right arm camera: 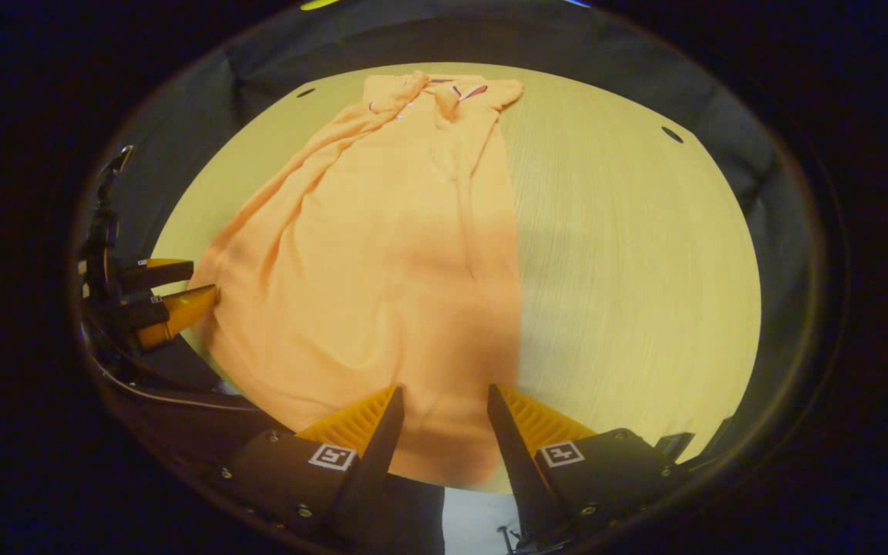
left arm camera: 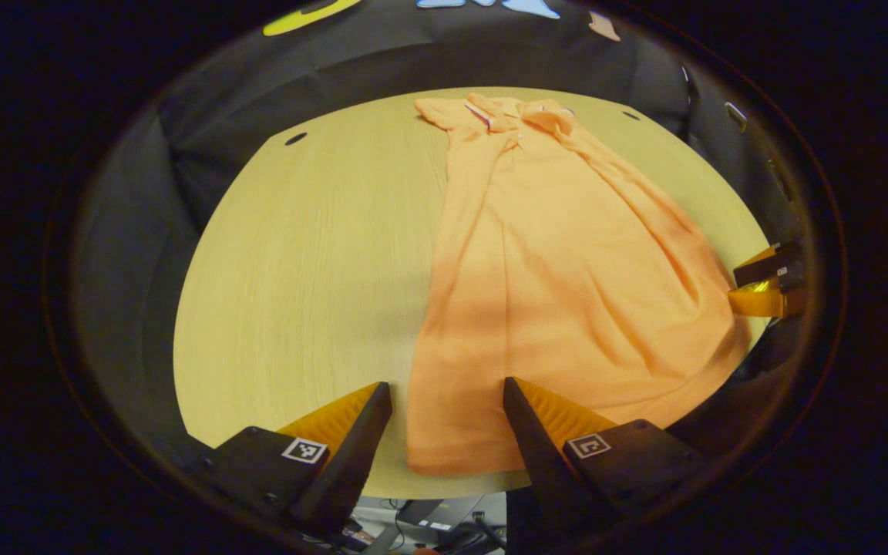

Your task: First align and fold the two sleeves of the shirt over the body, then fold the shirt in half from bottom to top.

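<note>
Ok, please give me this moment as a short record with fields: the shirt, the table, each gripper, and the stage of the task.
shirt: orange shirt lying flat, narrow, collar at the far end, hem toward the grippers
table: light wooden table under the shirt
left gripper: left gripper open, over the hem's corner
right gripper: right gripper open, over the hem's other corner
task stage: sleeves appear folded in; bottom-to-top fold not yet done

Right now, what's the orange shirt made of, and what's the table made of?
The shirt looks like soft, matte knit cloth, maybe cotton: it drapes in loose wrinkles and has a folded collar. The table looks like pale wood or a wood-look laminate: fine straight grain lines run along a smooth, slightly shiny top. The pictures can't settle which.
</note>
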A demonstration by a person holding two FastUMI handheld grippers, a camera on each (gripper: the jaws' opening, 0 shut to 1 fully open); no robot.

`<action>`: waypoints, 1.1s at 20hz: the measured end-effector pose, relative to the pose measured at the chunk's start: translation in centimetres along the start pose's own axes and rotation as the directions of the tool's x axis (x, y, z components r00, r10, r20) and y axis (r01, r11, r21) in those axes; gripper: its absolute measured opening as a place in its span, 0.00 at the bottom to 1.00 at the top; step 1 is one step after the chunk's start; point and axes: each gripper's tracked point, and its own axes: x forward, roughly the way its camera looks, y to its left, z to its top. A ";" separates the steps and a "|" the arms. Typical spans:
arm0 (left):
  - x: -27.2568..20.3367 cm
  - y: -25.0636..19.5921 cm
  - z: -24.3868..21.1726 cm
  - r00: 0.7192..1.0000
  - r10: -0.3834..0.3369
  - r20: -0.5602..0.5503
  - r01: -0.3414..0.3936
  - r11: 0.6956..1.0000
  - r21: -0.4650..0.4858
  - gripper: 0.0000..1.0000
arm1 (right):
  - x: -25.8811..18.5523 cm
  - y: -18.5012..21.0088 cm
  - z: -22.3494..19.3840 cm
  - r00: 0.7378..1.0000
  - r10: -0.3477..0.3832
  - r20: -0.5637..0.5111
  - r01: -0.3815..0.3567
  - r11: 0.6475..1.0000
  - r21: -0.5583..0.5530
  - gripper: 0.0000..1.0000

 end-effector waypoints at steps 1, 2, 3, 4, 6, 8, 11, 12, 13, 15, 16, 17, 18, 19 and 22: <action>0.1 0.1 0.1 1.000 0.004 -0.004 -0.004 1.000 0.009 0.98 | 0.3 -0.1 -0.5 1.000 -0.008 -0.018 0.008 1.000 -0.001 0.72; 0.1 0.0 0.1 1.000 0.007 -0.017 -0.007 1.000 0.019 0.97 | 0.5 -0.3 -0.8 0.999 -0.020 -0.038 0.020 1.000 -0.003 0.72; 0.2 -0.1 0.2 0.999 0.012 -0.031 -0.011 0.999 0.032 1.00 | 0.8 -0.4 -1.1 0.998 -0.030 -0.059 0.029 1.000 -0.009 0.72; 0.1 -0.1 0.3 0.999 0.019 -0.043 -0.017 0.999 0.044 0.98 | 1.1 -0.4 -1.4 0.996 -0.041 -0.083 0.040 0.999 -0.017 0.71; 0.3 -0.6 0.4 0.997 0.018 -0.081 -0.013 0.998 0.064 1.00 | 1.1 -0.5 -1.2 0.992 -0.066 -0.103 0.062 0.997 -0.047 0.72; 0.4 -0.6 0.4 0.992 0.027 -0.122 -0.016 0.996 0.090 0.93 | 1.4 -0.4 -1.0 0.988 -0.078 -0.132 0.069 0.995 -0.070 0.73; 0.5 -0.9 0.4 0.984 0.023 -0.179 -0.008 0.996 0.087 0.93 | 1.3 -0.4 -1.2 0.976 -0.082 -0.201 0.076 0.996 -0.036 0.73; 0.6 -0.9 0.5 0.981 0.009 -0.192 0.006 0.997 0.076 0.92 | 1.3 -0.4 -1.1 0.971 -0.082 -0.223 0.075 0.996 -0.038 0.73; 0.7 -0.9 0.4 0.979 -0.012 -0.203 0.023 0.998 0.053 0.92 | 1.5 -0.3 -1.0 0.969 -0.085 -0.233 0.078 0.996 -0.040 0.74; 0.7 -1.4 0.2 0.973 -0.071 -0.218 0.067 0.997 -0.029 0.82 | 1.5 -0.3 -1.0 0.966 -0.090 -0.244 0.082 0.996 -0.045 0.75; 0.9 -1.4 0.4 0.973 -0.077 -0.219 0.072 0.997 -0.031 0.81 | 1.3 -0.3 -0.7 0.966 -0.087 -0.245 0.079 0.996 -0.044 0.71; 0.8 -1.5 0.4 0.972 -0.077 -0.224 0.077 0.997 -0.012 0.77 | 1.5 -0.3 -1.0 0.964 -0.085 -0.253 0.076 0.996 -0.047 0.74; 0.9 -1.7 0.5 0.971 -0.080 -0.225 0.084 0.996 0.009 0.82 | 1.5 -0.4 -0.8 0.963 -0.088 -0.253 0.079 0.996 -0.044 0.74; 0.8 -2.1 0.6 0.971 -0.081 -0.227 0.088 0.996 0.018 0.76 | 1.6 -0.4 -0.7 0.963 -0.090 -0.254 0.085 0.996 -0.032 0.69; 0.9 -2.6 0.8 0.967 -0.096 -0.235 0.105 0.994 0.024 0.52 | 1.4 -0.7 -0.7 0.963 -0.108 -0.245 0.111 0.994 -0.004 0.19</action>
